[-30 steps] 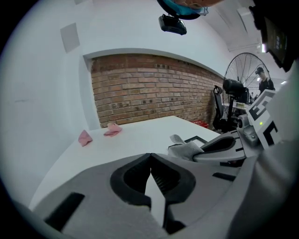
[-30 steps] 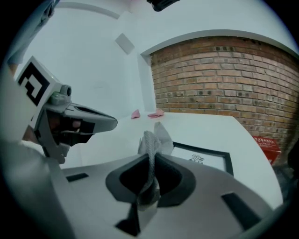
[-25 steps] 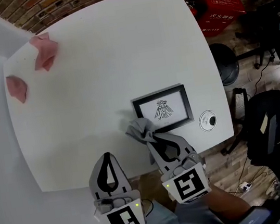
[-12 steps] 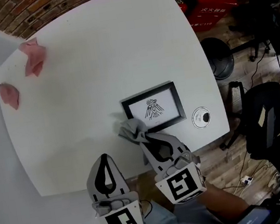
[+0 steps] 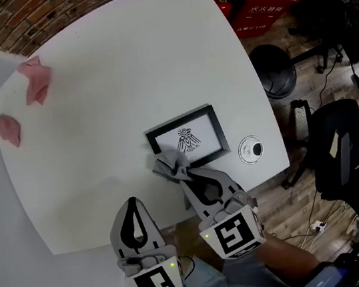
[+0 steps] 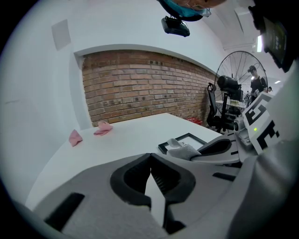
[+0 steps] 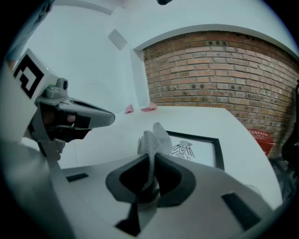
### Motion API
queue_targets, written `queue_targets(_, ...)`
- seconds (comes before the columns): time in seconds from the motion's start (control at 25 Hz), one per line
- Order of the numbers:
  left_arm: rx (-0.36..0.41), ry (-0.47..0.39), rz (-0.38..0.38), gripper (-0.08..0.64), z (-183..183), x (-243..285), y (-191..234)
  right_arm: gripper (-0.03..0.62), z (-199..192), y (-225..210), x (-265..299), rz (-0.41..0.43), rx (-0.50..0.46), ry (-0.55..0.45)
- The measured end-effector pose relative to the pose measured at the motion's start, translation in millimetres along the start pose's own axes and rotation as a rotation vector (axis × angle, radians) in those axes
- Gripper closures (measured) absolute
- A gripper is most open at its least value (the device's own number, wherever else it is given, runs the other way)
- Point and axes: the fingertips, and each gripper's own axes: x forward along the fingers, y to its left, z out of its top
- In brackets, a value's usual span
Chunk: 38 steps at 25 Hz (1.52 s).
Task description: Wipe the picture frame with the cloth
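Where the person stands, the left gripper (image 6: 150, 158) is held lowest and nearest, over the table's near edge; its jaws are pressed together with nothing between them. Just beside it, further forward, the right gripper (image 5: 185, 179) is clamped on the grey cloth (image 5: 167, 166). The bunched cloth is presented at the near left corner of the picture frame (image 5: 186, 140); contact with the frame cannot be confirmed. The frame lies flat on the white table (image 5: 120, 68), close to its near right edge, with a round disc (image 5: 251, 150) just beside it on the right. Two pink cloths (image 5: 36, 80) lie well apart at the far left corner.

Hazards, as judged:
- The frame is not steadied by the left gripper. It could be pushed toward the disc or the table edge by a firm stroke.
- Only a narrow fold of cloth is pinched. It could be dragged out of the jaws by friction.

View differences:
- The fold passing between the right jaws is shown only in the right gripper view.
- The frame's closeness to the disc and table edge is shown only in the head view.
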Motion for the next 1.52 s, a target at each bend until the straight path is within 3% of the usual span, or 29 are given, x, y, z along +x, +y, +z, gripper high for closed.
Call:
queue_targets(0.24, 0.016, 0.001, -0.022, 0.551, 3, 4, -13, 0.554, -5, -13, -7, -0.033, 0.064, -0.023)
queue_targets(0.88, 0.051, -0.010, -0.077, 0.551, 12, 12, -45, 0.554, -22, -49, -29, -0.110, 0.129, -0.029)
queue_targets(1.52, 0.069, -0.054, -0.097, 0.551, 32, 8, -72, 0.554, -41, -103, -66, -0.229, 0.153, 0.005)
